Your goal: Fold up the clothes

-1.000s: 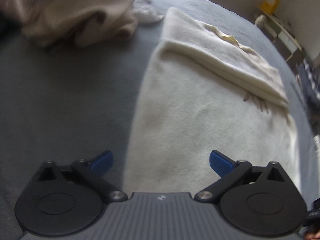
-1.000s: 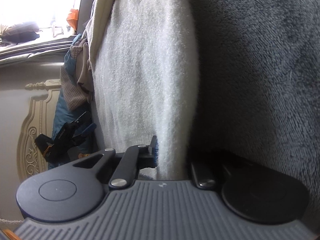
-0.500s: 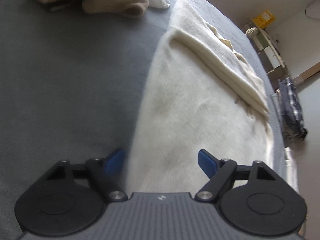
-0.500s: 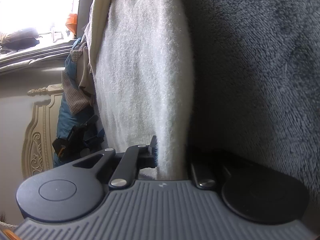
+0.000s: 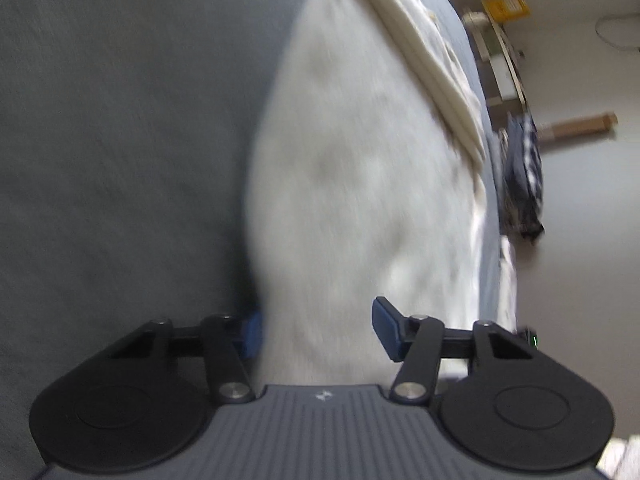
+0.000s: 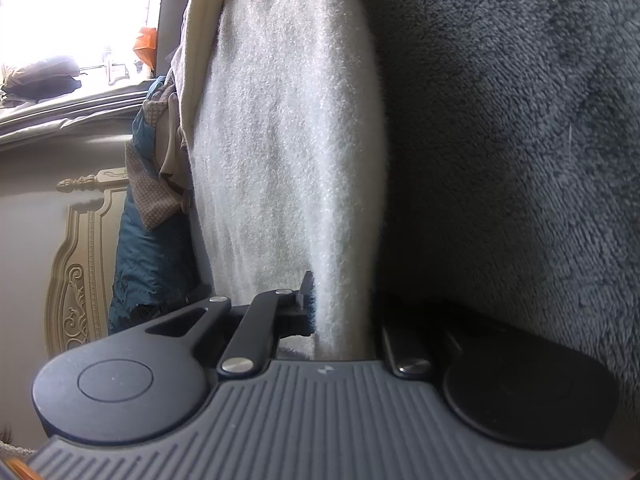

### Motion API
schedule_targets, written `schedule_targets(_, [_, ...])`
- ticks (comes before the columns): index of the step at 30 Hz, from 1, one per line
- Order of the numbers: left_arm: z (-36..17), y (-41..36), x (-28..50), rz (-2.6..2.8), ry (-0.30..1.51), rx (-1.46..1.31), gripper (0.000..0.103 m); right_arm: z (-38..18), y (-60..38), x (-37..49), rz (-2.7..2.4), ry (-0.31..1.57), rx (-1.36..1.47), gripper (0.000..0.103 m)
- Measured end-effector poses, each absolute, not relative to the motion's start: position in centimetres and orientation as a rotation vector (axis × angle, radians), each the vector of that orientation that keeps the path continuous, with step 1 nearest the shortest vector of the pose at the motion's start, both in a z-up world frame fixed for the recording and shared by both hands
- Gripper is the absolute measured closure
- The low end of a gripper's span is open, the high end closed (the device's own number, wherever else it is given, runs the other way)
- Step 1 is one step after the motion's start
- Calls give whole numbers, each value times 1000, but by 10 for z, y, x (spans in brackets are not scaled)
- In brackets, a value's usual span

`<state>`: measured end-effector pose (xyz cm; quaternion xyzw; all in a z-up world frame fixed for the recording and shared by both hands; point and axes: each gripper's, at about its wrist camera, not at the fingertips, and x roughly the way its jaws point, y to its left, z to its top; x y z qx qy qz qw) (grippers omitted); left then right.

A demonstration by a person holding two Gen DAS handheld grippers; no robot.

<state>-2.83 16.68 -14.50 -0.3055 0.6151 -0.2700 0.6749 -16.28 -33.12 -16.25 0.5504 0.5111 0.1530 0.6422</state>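
Currently our right gripper (image 6: 340,312) is clamped on the sweater (image 6: 288,152) edge, against the bed (image 6: 520,140). Our left gripper (image 5: 318,330) straddles the sweater (image 5: 360,184), jaws apart.

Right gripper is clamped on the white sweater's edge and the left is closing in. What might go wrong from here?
The left gripper is open, with one finger half under the white sweater; it may also catch the grey blanket. The view is blurred, so aim is uncertain. The right gripper holds only a narrow edge, which could slip when lifted.
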Motion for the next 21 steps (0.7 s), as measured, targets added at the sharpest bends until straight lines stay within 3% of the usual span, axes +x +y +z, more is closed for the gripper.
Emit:
schedule_targets(5, [-157,161,-35,-647,1424,-716,50,-162,-331,-163,347,1158,1246,96])
schedule_targets(7, [-158,156,-38,-652,1436,-690,56,-161,-331,-164,346,1153,1241,96])
schedule_targets(12, [-153,146,-43,-644,1442,-586,83,-157,-328,-164,351,1136,1192,96])
schedule_targets(21, [-131,129,-42,-745,1365,-541,91,-137,-325,-158,414,1066,1087,98])
